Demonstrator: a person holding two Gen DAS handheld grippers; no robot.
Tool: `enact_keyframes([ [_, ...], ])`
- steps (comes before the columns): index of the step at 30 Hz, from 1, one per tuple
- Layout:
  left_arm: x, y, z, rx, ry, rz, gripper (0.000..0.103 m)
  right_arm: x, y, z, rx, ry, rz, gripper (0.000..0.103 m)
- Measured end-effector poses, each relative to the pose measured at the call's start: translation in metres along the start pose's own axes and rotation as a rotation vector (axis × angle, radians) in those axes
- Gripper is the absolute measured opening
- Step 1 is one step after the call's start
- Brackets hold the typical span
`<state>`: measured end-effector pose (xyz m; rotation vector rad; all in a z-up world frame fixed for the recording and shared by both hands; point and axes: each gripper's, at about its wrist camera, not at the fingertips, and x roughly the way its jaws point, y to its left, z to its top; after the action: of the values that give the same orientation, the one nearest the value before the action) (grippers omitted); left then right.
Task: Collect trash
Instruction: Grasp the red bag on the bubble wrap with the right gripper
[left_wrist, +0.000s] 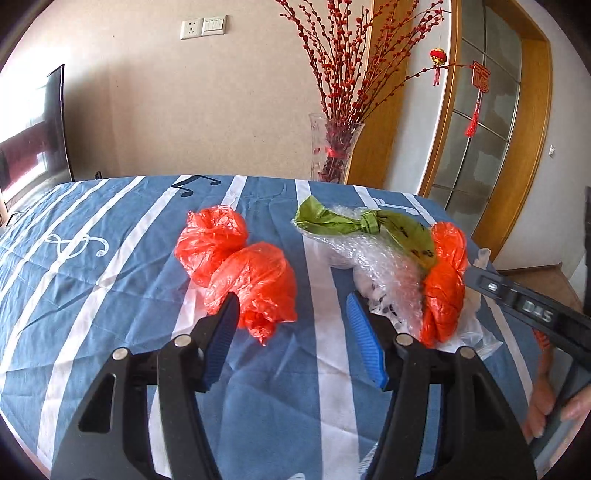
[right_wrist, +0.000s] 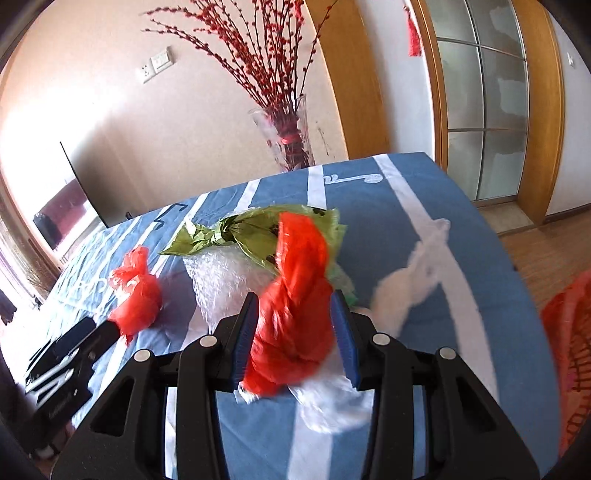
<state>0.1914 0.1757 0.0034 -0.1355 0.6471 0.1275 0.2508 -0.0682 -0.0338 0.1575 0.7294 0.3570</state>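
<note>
Crumpled trash lies on a blue striped tablecloth (left_wrist: 92, 266). Two red plastic bags (left_wrist: 255, 284) lie just ahead of my left gripper (left_wrist: 291, 314), which is open and empty, its left finger touching the nearer bag. To the right lie a green bag (left_wrist: 369, 221), bubble wrap (left_wrist: 384, 266) and a twisted red bag (left_wrist: 443, 280). In the right wrist view my right gripper (right_wrist: 295, 325) has its jaws around that twisted red bag (right_wrist: 295, 295), with clear plastic (right_wrist: 332, 398) under it and the green bag (right_wrist: 255, 229) behind.
A glass vase (left_wrist: 334, 147) of red branches stands beyond the table's far edge. A TV (left_wrist: 33, 136) is at the left, a glazed wooden door (left_wrist: 491, 122) at the right. A red mesh basket (right_wrist: 569, 354) shows at the right edge. A white plastic scrap (right_wrist: 413, 273) lies right of the pile.
</note>
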Motion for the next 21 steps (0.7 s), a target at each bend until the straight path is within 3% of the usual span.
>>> enact_keyframes([
  [14, 0.012, -0.004, -0.004, 0.002, 0.012, -0.032, 0.060, 0.026, 0.001, -0.013, -0.039, 0.068, -0.076, 0.042],
  [16, 0.012, -0.004, -0.005, -0.001, 0.012, -0.037, 0.060, 0.023, -0.004, -0.016, -0.011, 0.064, -0.054, 0.042],
  [19, 0.015, -0.007, -0.005, 0.004, 0.017, -0.033, 0.060, 0.023, -0.004, -0.014, 0.010, 0.067, -0.038, 0.054],
  [21, 0.016, -0.008, -0.005, 0.002, 0.023, -0.038, 0.060, 0.029, 0.002, -0.012, -0.019, 0.078, -0.050, 0.055],
])
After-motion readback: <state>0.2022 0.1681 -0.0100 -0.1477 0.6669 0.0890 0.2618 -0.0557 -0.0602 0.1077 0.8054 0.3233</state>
